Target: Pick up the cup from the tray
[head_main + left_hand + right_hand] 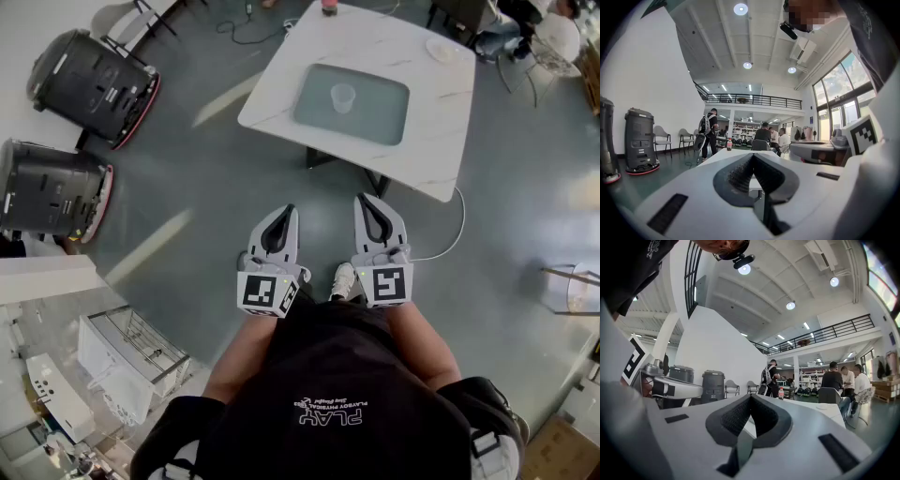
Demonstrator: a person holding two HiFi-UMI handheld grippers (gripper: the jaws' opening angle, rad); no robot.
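Translucent tapered cup (343, 97) — flat grey-green tray (384, 114)

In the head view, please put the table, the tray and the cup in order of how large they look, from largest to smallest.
1. table
2. tray, lying on it
3. cup, standing in the tray

I see grey floor (216, 197), glossy, pale glare streaks. White marble table (441, 122) ahead. Two black machines (89, 75) at left near white wall (661, 75), chairs (661, 137) along it. Round ceiling lights (740, 9), balcony railing (750, 100), tall windows (841, 101) at right.
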